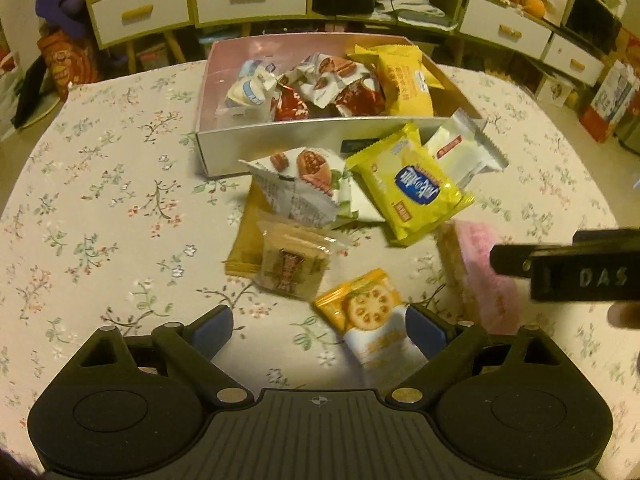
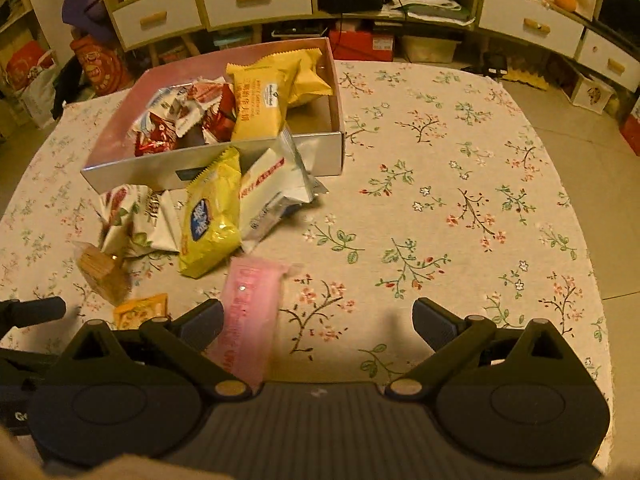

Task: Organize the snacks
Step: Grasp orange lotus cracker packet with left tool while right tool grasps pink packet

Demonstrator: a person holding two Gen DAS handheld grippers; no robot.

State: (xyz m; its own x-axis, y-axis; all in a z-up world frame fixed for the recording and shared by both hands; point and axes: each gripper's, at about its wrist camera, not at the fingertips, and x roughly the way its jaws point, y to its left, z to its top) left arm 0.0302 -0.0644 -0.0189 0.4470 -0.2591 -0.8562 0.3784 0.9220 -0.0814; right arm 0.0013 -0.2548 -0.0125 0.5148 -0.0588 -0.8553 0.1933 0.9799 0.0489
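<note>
Snacks in wrappers are partly sorted: several already lie in an open box toward the far edge of the desk, which wears a floral cloth. Inside are red-and-white packets and a tall yellow packet.

More remain loose on the desk, piled just in front of the box's near wall: a white packet showing round biscuits, a yellow packet with a blue oval logo, a white foil packet with a red stripe, a clear-wrapped brown cake, an orange cracker packet and a pink packet. By my judgement roughly half the job is left.

Writing is mostly too blurred to read; the logos seem to carry Chinese characters. Raised letters "DAS" stand out on the right tool's body, seen in the left wrist view.

Left hand-held gripper is released, jaws wide, above the orange cracker packet. Right hand-held gripper is likewise spread wide, gripping nothing, with the pink packet by its left finger.
</note>
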